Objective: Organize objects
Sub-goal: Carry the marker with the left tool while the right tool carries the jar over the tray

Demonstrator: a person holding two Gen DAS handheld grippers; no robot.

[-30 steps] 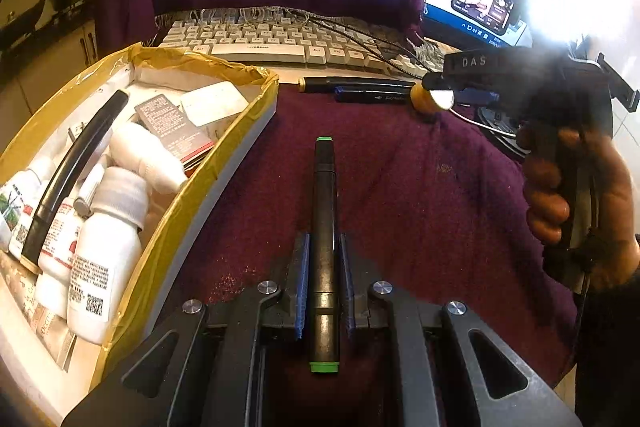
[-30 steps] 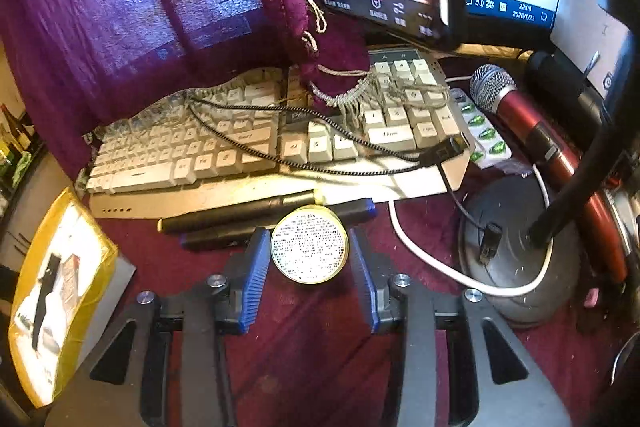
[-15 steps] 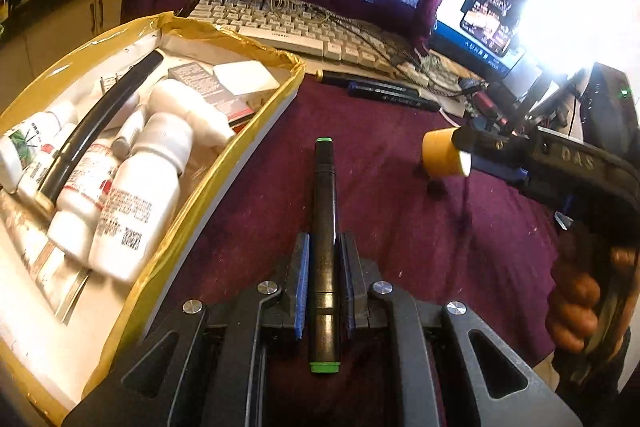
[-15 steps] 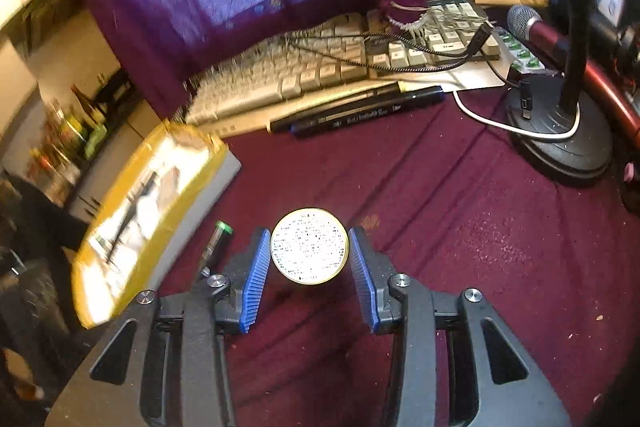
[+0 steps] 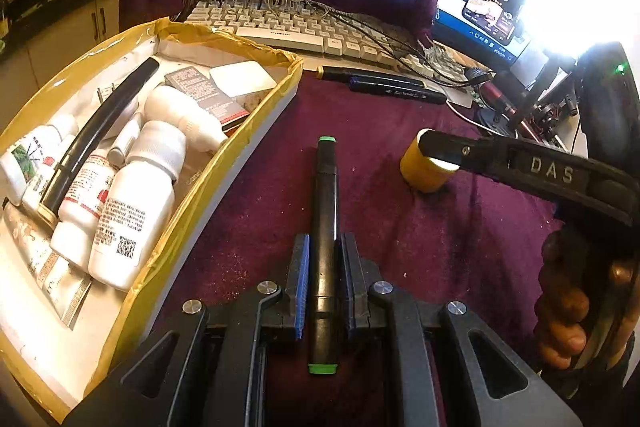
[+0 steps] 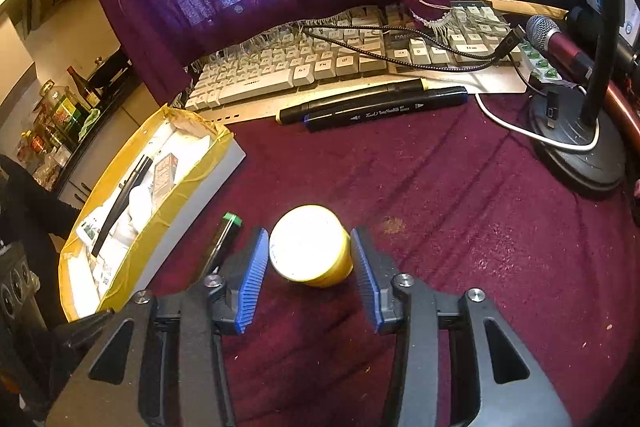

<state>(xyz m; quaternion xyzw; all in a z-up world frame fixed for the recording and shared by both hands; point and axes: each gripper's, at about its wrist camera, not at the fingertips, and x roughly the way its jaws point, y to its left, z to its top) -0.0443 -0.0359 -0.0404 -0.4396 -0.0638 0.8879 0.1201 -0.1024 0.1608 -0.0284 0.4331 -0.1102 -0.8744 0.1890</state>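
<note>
Between the blue pads of the right gripper (image 6: 308, 259) a small yellow jar (image 6: 310, 251) stands upright on the counter (image 6: 460, 227), and the jaws are opening, gaps showing on both sides. It has a pale lid and a squat round body. To its left the left gripper (image 5: 323, 267) is clamped on a black marker (image 5: 325, 227) (green caps at both ends) lying along the fingers; the yellow-lined box (image 5: 224, 163) sits further left, nearer that hand.

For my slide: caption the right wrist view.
Right gripper opening around yellow jar on maroon cloth.
</note>
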